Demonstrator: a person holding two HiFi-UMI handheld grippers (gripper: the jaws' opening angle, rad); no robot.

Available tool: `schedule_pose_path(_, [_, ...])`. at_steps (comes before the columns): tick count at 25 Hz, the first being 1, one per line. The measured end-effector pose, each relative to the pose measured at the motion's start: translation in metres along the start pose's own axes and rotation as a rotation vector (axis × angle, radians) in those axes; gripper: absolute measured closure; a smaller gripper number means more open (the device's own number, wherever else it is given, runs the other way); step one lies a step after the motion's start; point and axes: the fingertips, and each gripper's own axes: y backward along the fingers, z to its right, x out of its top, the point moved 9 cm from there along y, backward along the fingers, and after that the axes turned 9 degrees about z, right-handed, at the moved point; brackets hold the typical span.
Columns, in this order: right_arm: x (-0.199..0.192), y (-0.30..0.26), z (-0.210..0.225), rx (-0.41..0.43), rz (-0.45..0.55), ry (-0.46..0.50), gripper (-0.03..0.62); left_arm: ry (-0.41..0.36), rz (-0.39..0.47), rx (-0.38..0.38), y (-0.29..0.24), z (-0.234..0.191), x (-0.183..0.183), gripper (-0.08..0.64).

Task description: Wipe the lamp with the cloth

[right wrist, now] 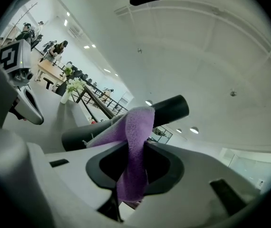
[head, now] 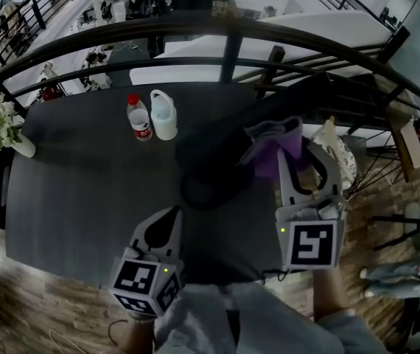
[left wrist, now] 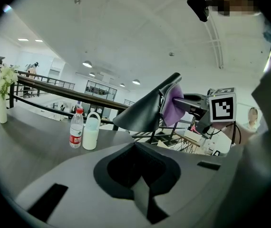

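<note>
Nearest, my left tongs (head: 167, 216) sit pinched together, empty, above the table (head: 77, 175). Beyond, my right tongs (head: 298, 150) clamp the purple cloth (head: 276, 142) against the black lamp (head: 210, 153). Far left: red-capped bottle (head: 140, 118), milky-filled jug (head: 163, 115), vase (head: 24, 147) of white flowers (head: 1, 120).

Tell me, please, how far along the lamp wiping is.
Done: the right gripper has the purple cloth clamped. In hand: the cloth is pressed on the head of the black lamp. Left: how much is wiped cannot be told; the left gripper hangs shut and empty.
</note>
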Motion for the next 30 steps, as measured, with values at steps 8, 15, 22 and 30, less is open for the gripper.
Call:
schedule_pose_path(8, [-0.007, -0.007, 0.007, -0.002, 0.035, 0.003, 0.502, -0.004, 0.040, 0.025, 0.003, 0.004, -0.007, 0.555])
schedule_pose_path(15, [-0.030, -0.012, -0.002, 0.061, -0.002, -0.022, 0.502, 0.007, -0.006, 0.057, 0.005, 0.010, -0.006, 0.555])
schedule_pose_path(22, [-0.063, -0.017, -0.015, 0.118, -0.049, -0.079, 0.502, 0.007, -0.028, 0.095, 0.007, 0.018, -0.007, 0.555])
schedule_pose_path(30, [-0.093, -0.017, -0.035, 0.186, -0.105, -0.119, 0.502, 0.012, -0.020, 0.123, 0.009, 0.024, -0.014, 0.555])
